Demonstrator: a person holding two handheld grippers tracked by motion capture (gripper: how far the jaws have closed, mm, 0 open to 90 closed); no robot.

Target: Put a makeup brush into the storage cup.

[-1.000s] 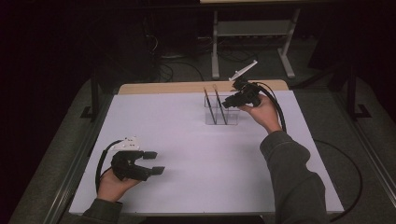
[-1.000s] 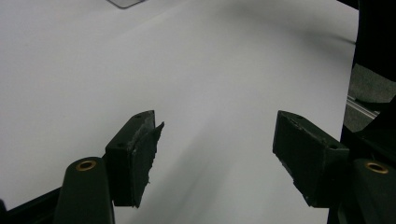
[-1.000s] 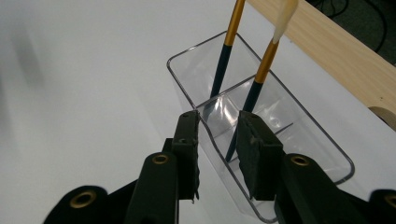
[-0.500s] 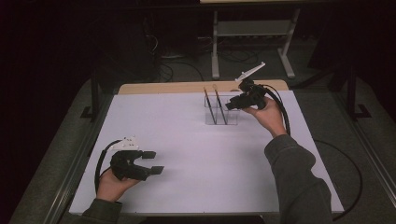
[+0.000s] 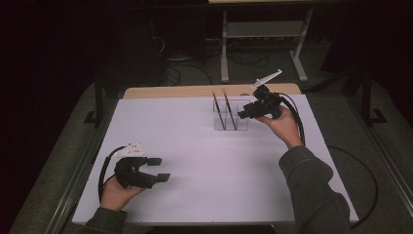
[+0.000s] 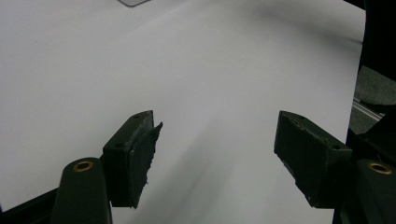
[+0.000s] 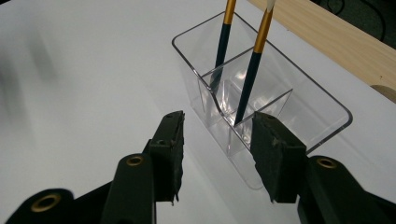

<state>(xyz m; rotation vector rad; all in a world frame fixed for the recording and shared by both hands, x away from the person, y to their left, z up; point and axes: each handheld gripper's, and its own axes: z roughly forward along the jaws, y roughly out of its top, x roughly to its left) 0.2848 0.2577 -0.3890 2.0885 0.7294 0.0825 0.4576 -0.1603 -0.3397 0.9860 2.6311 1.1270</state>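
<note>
Brushes: two slim paintbrushes, dark handles with gold ferrules, first brush (image 7: 223, 44) and second brush (image 7: 252, 65); both stand tilted in the clear organiser, bristle ends up, each in its own compartment, apart from one another.
Clear organiser (image 5: 242, 124): transparent box with inner dividers, standing on the white worktop toward 12 o'clock in the high view, just short of the bare wooden strip (image 5: 185, 91) along the far edge.
Right gripper (image 5: 243, 113): I hold it in my right hand at about 1 o'clock, just beside the organiser's right wall and raised off the worktop. Its jaws have just been opening; they stand apart, with nothing between the pads. In the right gripper view the organiser's near corner lies just beyond the jaw tips, the second brush rising past the right-hand jaw, not touched.
Left gripper (image 5: 159, 169): in my left hand at about 8 o'clock, low over the worktop, well apart from the organiser. Jaws wide open, nothing between them; bare white surface ahead.
Worktop (image 5: 195, 161): white sheet covering the surface.
Cables: one trails from each gripper; the right one loops off the worktop's right edge.
</note>
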